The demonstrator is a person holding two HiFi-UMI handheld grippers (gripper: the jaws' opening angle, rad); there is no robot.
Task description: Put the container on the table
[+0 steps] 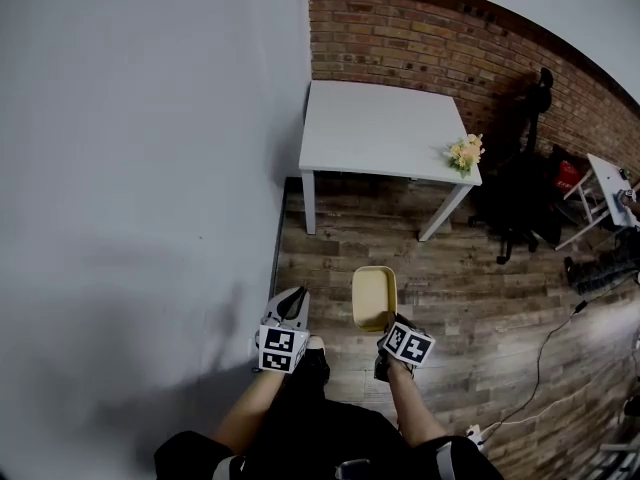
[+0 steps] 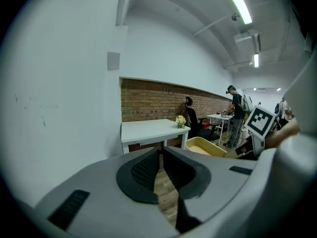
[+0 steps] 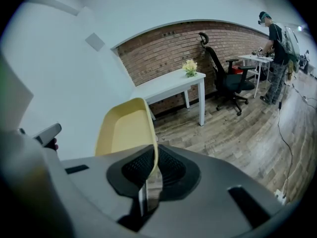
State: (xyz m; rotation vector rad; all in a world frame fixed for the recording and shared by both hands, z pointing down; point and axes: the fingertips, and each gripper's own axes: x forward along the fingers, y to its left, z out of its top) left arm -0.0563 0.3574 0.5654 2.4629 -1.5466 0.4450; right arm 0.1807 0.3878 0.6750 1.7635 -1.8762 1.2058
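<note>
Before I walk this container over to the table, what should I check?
1. Right claw shut on the container rim: ok.
2. Second support: not ok. The left claw is shut and empty, so the container hangs from one edge.
3. Container has nothing inside to spill: ok.
4. Free space on the table: ok. Only the flowers stand there, at one corner.
5. Floor up to the table: ok. The cable lies off to the right.
</note>
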